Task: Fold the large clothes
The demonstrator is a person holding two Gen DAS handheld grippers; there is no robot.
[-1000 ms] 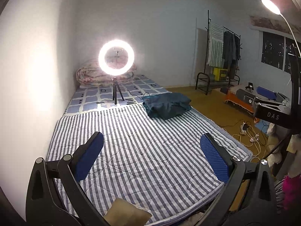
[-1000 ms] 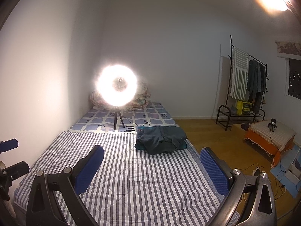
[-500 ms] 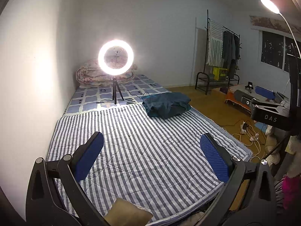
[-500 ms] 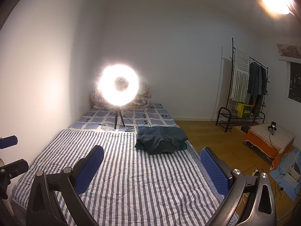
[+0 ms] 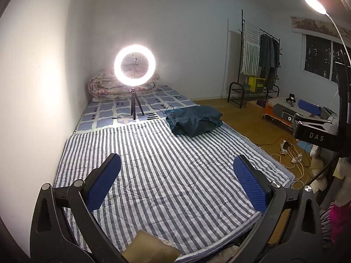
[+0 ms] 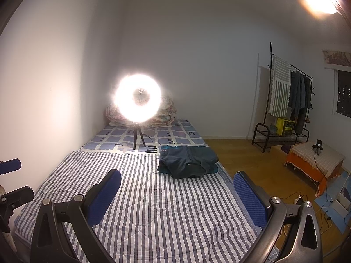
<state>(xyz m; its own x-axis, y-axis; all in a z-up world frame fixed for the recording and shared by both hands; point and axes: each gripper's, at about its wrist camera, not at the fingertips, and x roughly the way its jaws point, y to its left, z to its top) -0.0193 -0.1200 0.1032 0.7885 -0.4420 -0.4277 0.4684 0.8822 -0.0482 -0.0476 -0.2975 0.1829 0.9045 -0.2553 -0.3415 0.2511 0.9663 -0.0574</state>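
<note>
A dark teal folded garment [image 5: 194,120] lies on the striped quilt [image 5: 166,175] near the bed's far right edge; it also shows in the right wrist view [image 6: 188,161]. My left gripper [image 5: 176,168] is open and empty, held above the near part of the striped quilt, well short of the garment. My right gripper [image 6: 176,185] is open and empty too, above the striped quilt [image 6: 153,208] and short of the garment. The right gripper's blue pad [image 5: 309,107] appears at the right of the left wrist view.
A lit ring light on a tripod [image 5: 135,65] stands on the checked sheet behind the quilt, with a rolled duvet [image 5: 103,86] at the wall. A clothes rack [image 5: 258,59], an orange-draped low table [image 6: 316,164] and floor cables [image 5: 291,153] are at the right.
Both views have shifted only slightly; the right gripper has risen a little. The garment has not moved and both grippers stay open.
</note>
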